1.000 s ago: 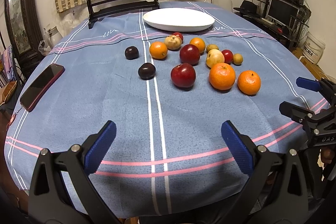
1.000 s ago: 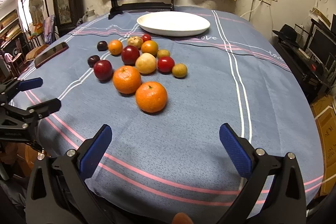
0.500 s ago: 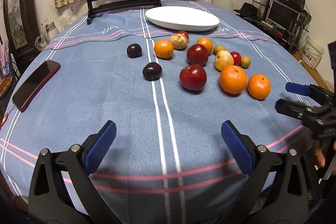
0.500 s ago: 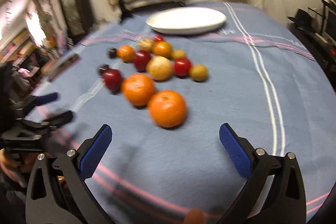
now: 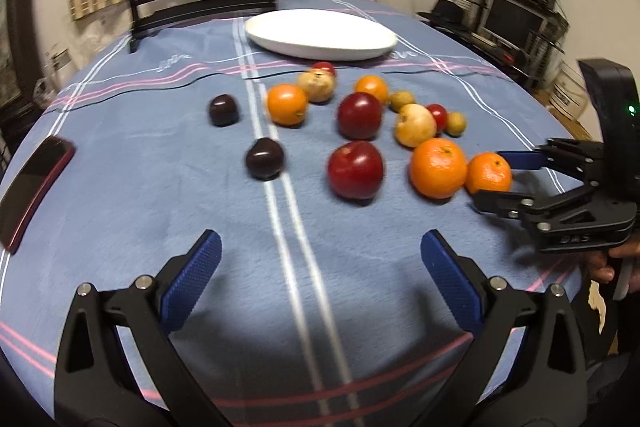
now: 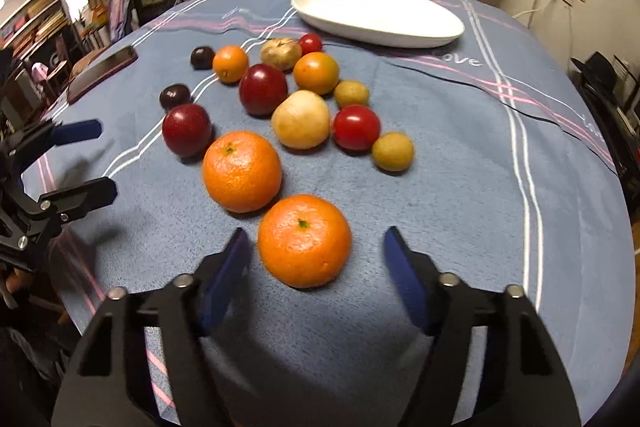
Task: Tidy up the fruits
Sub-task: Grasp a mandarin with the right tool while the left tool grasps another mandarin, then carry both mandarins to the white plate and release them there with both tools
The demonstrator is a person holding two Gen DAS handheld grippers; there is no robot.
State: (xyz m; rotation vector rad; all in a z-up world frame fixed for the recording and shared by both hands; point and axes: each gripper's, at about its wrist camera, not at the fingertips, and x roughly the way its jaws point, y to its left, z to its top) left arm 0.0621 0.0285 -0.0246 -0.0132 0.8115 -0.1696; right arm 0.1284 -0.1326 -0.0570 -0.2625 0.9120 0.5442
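While the left gripper hovers with fingers spread wide over bare cloth, the fruits lie loose on the surface, and the white plate behind them holds nothing. At the right, the right gripper has just been closing; the nearest orange sits between its fingers, ungripped.

Dim warm indoor light, soft shadows under the fruit, motion blur throughout (fisheye bends the edges).
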